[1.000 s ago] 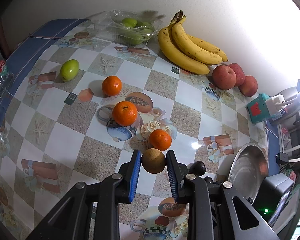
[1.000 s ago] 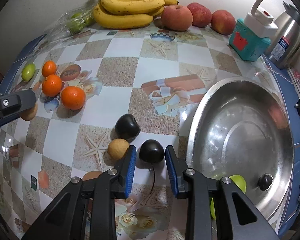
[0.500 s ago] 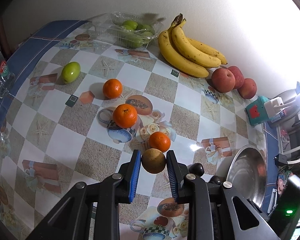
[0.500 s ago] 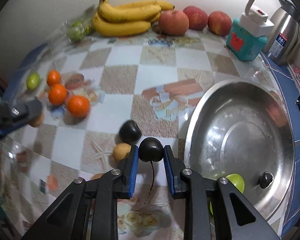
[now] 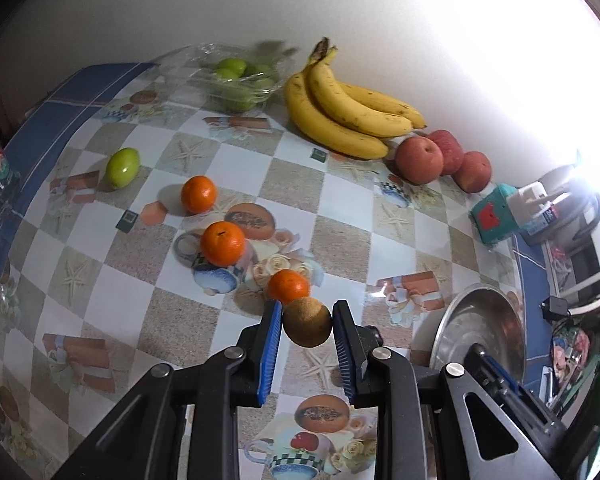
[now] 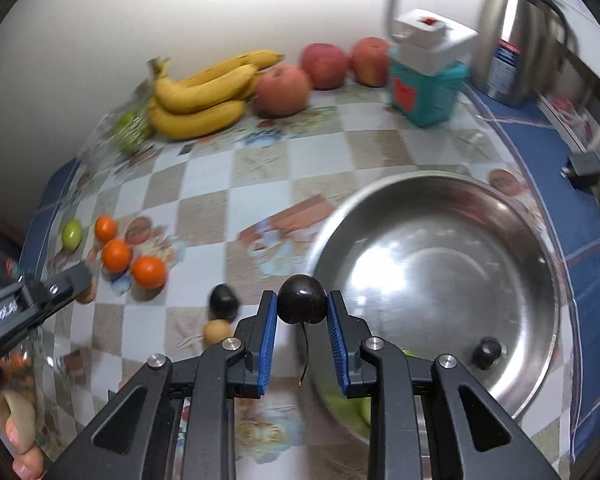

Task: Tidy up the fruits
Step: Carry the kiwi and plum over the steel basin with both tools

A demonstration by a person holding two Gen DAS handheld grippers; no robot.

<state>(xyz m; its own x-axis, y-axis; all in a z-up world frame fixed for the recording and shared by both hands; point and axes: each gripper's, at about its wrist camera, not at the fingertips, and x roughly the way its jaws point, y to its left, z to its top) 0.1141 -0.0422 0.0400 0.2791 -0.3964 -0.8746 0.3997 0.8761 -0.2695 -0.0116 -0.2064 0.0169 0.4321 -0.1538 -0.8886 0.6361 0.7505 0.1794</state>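
My left gripper (image 5: 307, 322) is shut on a small round brown fruit (image 5: 307, 322), held just in front of three oranges (image 5: 222, 242) on the patterned tablecloth. My right gripper (image 6: 302, 306) is shut on a dark cherry (image 6: 302, 304) with a hanging stem, lifted at the left rim of the steel bowl (image 6: 516, 208). Inside the bowl lie another dark cherry (image 6: 487, 353) and a green fruit (image 6: 350, 410), partly hidden by my fingers. On the cloth left of the gripper sit a dark cherry (image 6: 223, 302) and a small tan fruit (image 6: 217, 331).
Bananas (image 5: 340, 108), three red apples (image 5: 420, 158) and a clear tray of green fruits (image 5: 240, 80) line the back wall. A lone green fruit (image 5: 123, 167) lies at the left. A teal plug box (image 6: 424, 88) and a steel kettle (image 6: 520, 40) stand behind the bowl.
The right gripper shut on the dark cherry, lifted it off the cloth and carried it right toward the bowl. The left gripper stayed shut on the brown fruit, hardly moving.
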